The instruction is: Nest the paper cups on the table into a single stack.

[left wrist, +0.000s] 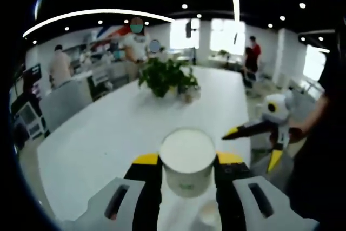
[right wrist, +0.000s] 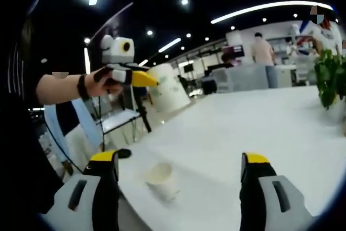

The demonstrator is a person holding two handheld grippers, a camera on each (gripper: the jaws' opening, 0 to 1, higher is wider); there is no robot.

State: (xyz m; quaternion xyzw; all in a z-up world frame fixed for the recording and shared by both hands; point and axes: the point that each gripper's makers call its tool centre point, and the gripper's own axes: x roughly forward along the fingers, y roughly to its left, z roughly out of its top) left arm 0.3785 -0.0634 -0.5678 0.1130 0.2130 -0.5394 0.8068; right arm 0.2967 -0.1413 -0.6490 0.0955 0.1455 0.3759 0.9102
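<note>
One paper cup (left wrist: 187, 160) is clamped upright and lifted off the table (left wrist: 102, 139) in the left tool (left wrist: 188, 162), apparently for nesting, while the right tool (right wrist: 178, 169) is held wide above the second cup (right wrist: 160, 179), standing near the table's edge.
</note>
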